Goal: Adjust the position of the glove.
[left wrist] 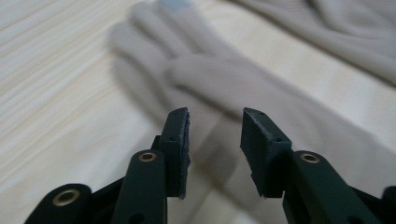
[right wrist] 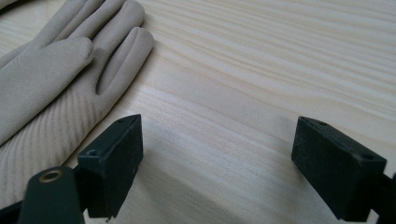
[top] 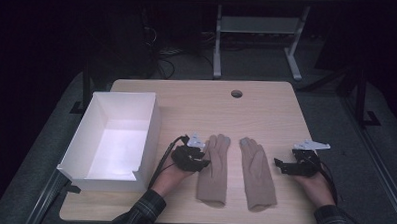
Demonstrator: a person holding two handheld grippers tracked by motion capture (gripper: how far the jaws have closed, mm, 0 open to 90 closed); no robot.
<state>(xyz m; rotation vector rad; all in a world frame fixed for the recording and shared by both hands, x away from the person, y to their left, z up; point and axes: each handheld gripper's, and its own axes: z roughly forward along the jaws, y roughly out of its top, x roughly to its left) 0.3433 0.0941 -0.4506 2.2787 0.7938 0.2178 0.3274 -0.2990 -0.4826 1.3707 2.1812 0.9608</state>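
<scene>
**Across the wooden table: two gloves lying flat, both grippers parted and empty**

Across the pale wooden table (top: 266, 109) we are working from our near edge, and we are taking things by size. Biggest is the white box (top: 80, 148), open-topped, sitting at the left edge with nothing visible inside it. Next come the two beige gloves, lying flat side by side in the middle near us, fingers pointing away: the left glove (top: 213, 168) and the right glove (top: 258, 174), close to each other but apart.

We are holding the left gripper (top: 201, 159) at the left glove's outer edge, beside its fingers. In the left gripper view its jaws are standing partly parted, with the glove (left wrist: 219, 84) blurred just ahead of the pads; nothing is clamped between them. We are holding the right gripper (top: 279, 165) just to the right of the right glove. In the right gripper view its jaws are standing wide apart over bare wood, the glove (right wrist: 56, 79) lying off to one side, and they are holding nothing.

As we judge it, we are lining up the left gripper for a pinch on the left glove, with the box a likely destination. To do this well, we are thinking the lower pad should slide under the fabric edge rather than press down on top, and the bite should take the palm or cuff, not a single finger, so the glove is hanging evenly when lifted.
</scene>
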